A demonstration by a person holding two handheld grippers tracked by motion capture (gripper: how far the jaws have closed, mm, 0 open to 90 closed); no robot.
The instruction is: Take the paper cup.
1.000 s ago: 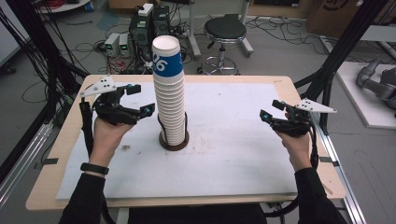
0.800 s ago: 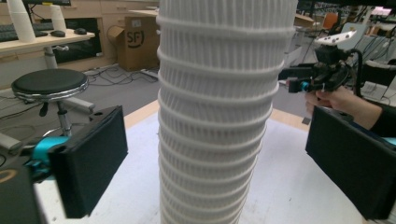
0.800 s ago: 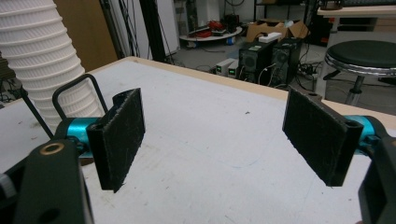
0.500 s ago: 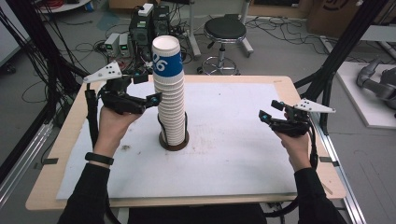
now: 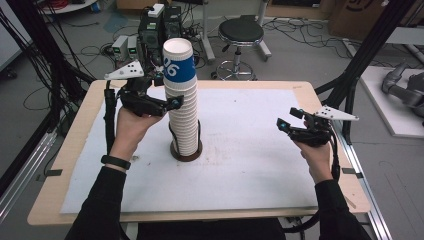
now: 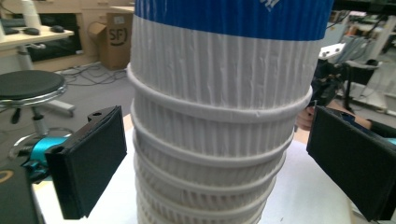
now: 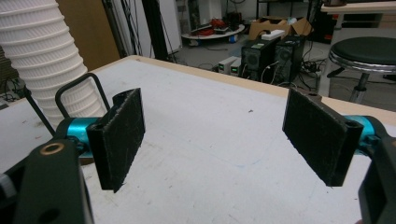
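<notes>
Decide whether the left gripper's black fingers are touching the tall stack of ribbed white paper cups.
Apart. In the left gripper view, the fingers stand either side of the tall stack of ribbed white paper cups with a visible gap at each.

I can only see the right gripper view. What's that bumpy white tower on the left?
Observer: A tall stack of paper cups. The top cup has a blue band.
Operator: Is anything holding it?
Observer: No. The left gripper has its jaws on either side near the top, not pressing. They have just been opening.
Operator: What's it standing on?
Observer: A dark round base.
</notes>
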